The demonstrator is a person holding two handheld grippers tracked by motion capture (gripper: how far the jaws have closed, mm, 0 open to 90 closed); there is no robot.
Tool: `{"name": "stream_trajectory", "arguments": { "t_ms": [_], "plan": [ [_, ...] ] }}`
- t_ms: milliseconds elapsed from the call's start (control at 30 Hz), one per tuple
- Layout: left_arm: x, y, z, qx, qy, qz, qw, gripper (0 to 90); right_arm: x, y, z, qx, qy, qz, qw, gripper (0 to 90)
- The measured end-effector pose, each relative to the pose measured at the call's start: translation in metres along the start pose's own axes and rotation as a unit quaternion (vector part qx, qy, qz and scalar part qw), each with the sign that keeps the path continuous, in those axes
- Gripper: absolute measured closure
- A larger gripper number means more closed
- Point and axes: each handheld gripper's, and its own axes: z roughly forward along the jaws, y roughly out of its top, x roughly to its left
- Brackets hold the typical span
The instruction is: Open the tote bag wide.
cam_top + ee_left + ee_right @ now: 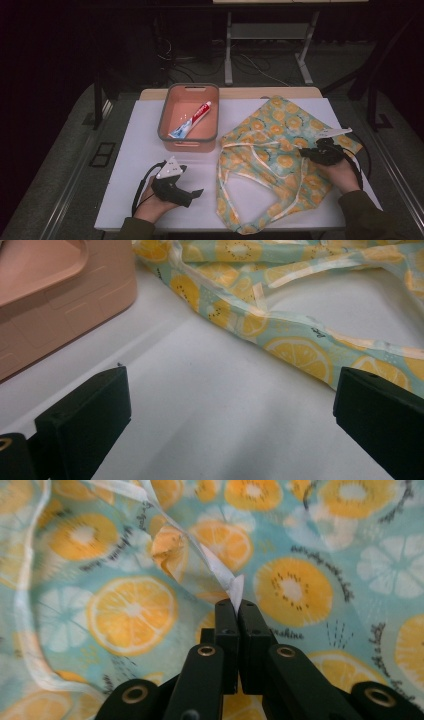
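— White tabletop (140,150), dim room. Status?
— Toothpaste tube (192,120) lies in the pink bin (215,112). Right gripper (235,605) fingers pinch the fruit-print bag (270,150)'s white trim; left gripper (230,405) fingers wide, empty.
— Remaining?
— Judged early: bag lies flat, unfilled.

A teal cloth bag (270,160) printed with orange citrus slices is spread flat on the worktop (135,150) at 3 o'clock, its mouth gaping toward 6 o'clock. Its pale edging (220,575) is pinched between the closed jaws of the right tool (235,602). A toothpaste tube (192,119) is laid diagonally in a pink bin (165,112) at 12 o'clock.
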Motion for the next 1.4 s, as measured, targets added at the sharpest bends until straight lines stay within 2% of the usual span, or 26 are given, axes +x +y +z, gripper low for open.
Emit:
{"name": "stream_trajectory", "arguments": {
  "t_ms": [133,167,200,267,300,333,400,467,500,533,567,600,633,667,733,833,867,1000,1200,1267,1300,1400],
  "plan": [
    [0.0,0.0,0.0,0.002,-0.001,0.001,1.0,0.5,-0.001,-0.003,0.005,0.019,-0.001,0.002,0.9998,86.2],
    [0.0,0.0,0.0,0.002,-0.001,0.001,1.0,0.5,-0.001,-0.003,0.006,0.021,-0.002,0.001,0.9998,83.8],
    [0.0,0.0,0.0,0.001,-0.001,0.0,1.0,0.5,-0.001,-0.002,0.005,0.02,-0.007,0.003,0.9998,74.5],
    [0.0,0.0,0.0,-0.001,0.0,0.0,1.0,0.5,-0.001,0.0,-0.002,-0.006,-0.007,0.013,0.9999,59.2],
    [0.0,0.0,-0.001,-0.001,0.0,0.0,1.0,0.5,-0.001,0.002,-0.007,-0.024,-0.007,0.02,0.9995,54.6],
    [0.0,0.0,-0.001,-0.001,0.0,0.0,1.0,0.5,-0.001,0.002,-0.007,-0.024,-0.007,0.02,0.9995,54.6],
    [0.001,0.0,0.0,0.0,0.001,0.0,1.0,0.5,0.002,0.006,-0.018,-0.057,0.001,0.026,0.998,46.6],
    [0.0,0.0,0.0,0.0,0.0,0.001,1.0,0.5,0.008,0.011,-0.027,-0.069,0.009,0.023,0.9974,39.3],
    [0.0,0.0,0.0,0.0,0.0,0.001,1.0,0.5,0.012,0.012,-0.031,-0.074,0.016,0.018,0.997,38.7],
    [0.0,0.0,-0.001,0.0,0.0,0.001,1.0,0.5,0.022,0.014,-0.037,-0.078,0.036,0.003,0.9963,38.4],
    [0.0,0.0,-0.001,0.0,0.0,0.002,1.0,0.5,0.022,0.014,-0.037,-0.078,0.036,0.003,0.9963,38.4],
    [0.0,0.001,-0.001,0.0,0.001,0.002,1.0,0.5,0.035,0.015,-0.04,-0.074,0.056,-0.022,0.9954,38.6],
    [0.0,0.001,-0.001,0.0,0.001,0.002,1.0,0.5,0.035,0.015,-0.04,-0.074,0.056,-0.022,0.9954,40.3],
    [0.0,0.0,-0.001,-0.001,0.001,0.001,1.0,0.6,0.05,0.015,-0.041,-0.069,0.085,-0.049,0.9928,44.6],
    [0.001,0.001,-0.001,-0.001,0.002,0.002,1.0,0.6,0.066,0.016,-0.038,-0.06,0.103,-0.074,0.9901,49.6],
    [0.0,0.001,-0.001,0.0,0.001,0.003,1.0,0.6,0.088,0.016,-0.028,-0.037,0.122,-0.096,0.9871,54.3],
    [0.0,0.001,-0.001,0.0,0.001,0.003,1.0,0.6,0.088,0.016,-0.028,-0.037,0.122,-0.096,0.9871,54.3],
    [0.0,0.0,-0.002,-0.001,0.001,0.003,1.0,0.7,0.108,0.012,-0.007,-0.003,0.126,-0.12,0.9848,55.8],
    [-0.001,0.001,-0.001,0.001,0.0,0.004,1.0,0.7,0.117,0.007,0.009,0.028,0.115,-0.138,0.9834,58.9],
    [0.0,0.001,-0.001,0.002,0.0,0.004,1.0,0.7,0.117,0.006,0.013,0.035,0.109,-0.145,0.9828,65.2],
    [0.0,0.0,-0.001,0.001,0.0,0.003,1.0,0.7,0.117,0.006,0.013,0.035,0.109,-0.145,0.9828,65.2],
    [0.0,0.0,0.0,0.002,0.0,0.003,1.0,0.8,0.117,0.006,0.014,0.037,0.105,-0.151,0.9823,78.4]
  ]
}}
